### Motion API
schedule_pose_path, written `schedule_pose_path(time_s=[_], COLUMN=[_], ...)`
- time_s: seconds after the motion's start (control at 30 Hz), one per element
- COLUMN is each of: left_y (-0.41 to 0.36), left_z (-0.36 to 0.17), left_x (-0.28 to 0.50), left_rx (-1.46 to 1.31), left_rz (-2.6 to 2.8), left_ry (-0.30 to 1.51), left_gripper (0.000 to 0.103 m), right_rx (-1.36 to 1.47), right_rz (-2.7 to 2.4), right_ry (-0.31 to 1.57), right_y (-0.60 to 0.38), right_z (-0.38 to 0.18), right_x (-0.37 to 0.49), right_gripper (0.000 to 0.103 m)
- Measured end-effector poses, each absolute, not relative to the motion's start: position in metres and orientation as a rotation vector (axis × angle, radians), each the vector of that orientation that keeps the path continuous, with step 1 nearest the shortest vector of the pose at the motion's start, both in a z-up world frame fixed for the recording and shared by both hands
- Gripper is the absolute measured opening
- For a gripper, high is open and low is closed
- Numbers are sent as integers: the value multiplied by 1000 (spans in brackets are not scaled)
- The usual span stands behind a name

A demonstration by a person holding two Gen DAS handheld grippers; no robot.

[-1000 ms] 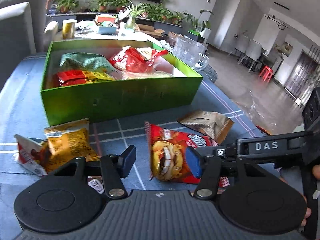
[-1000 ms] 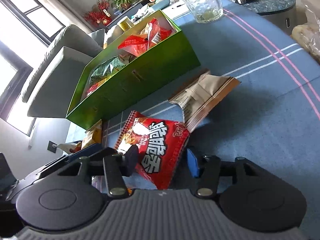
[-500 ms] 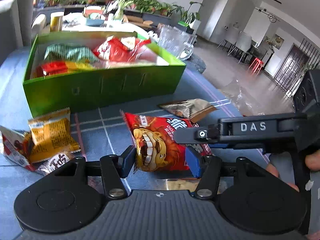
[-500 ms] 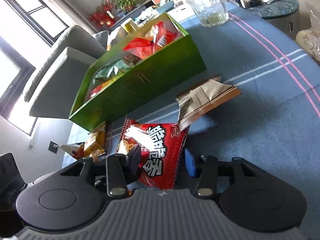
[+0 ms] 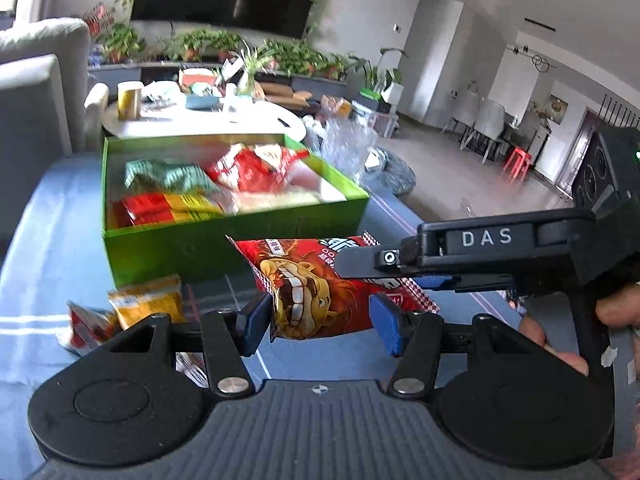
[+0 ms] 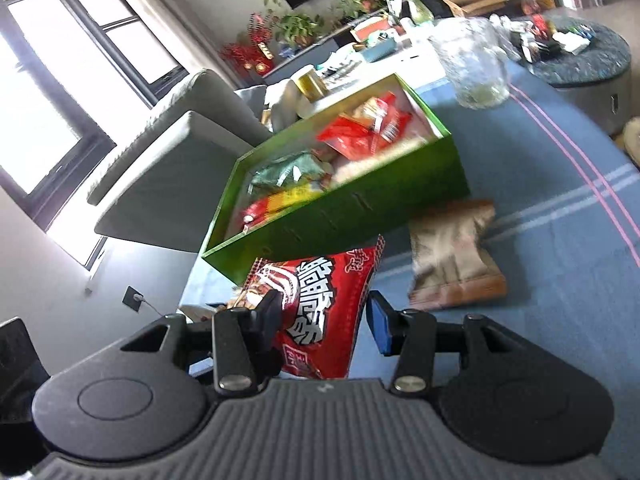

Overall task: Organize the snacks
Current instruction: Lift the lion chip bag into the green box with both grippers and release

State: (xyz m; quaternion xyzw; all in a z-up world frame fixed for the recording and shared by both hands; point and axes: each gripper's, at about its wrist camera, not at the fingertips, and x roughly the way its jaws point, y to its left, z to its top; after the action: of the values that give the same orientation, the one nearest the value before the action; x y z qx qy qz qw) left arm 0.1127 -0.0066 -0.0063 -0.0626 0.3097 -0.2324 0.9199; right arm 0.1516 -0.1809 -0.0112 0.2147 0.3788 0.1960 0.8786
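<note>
While clamping the red bag (image 5: 312,288) between the shut-down jaws of the right gripper (image 6: 324,316), holding it clear of the blue cloth (image 5: 52,240), just in front of the green box (image 5: 192,240). Hovering the left gripper (image 5: 320,318) close beside the bag, jaws standing partly apart and gripping nothing. Leaving a brown bag (image 6: 452,256) lying on the cloth near the box, and a yellow bag (image 5: 146,304) by its left corner.
</note>
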Motion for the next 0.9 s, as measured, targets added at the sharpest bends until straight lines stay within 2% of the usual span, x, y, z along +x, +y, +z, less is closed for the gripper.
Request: schedule_pose_path(time_s=[0.4, 0.9], left_y=[22, 44], left_z=[22, 14], left_x=[159, 213], left_rx=[-140, -154], left_rz=[-399, -344], left_ry=[551, 577], left_gripper=[52, 52], right_rx=[412, 390], right_rz=[487, 517], right_ry=[704, 701], right_y=[-152, -126], right_z=[17, 15], right_x=[204, 253], right_gripper=[49, 50])
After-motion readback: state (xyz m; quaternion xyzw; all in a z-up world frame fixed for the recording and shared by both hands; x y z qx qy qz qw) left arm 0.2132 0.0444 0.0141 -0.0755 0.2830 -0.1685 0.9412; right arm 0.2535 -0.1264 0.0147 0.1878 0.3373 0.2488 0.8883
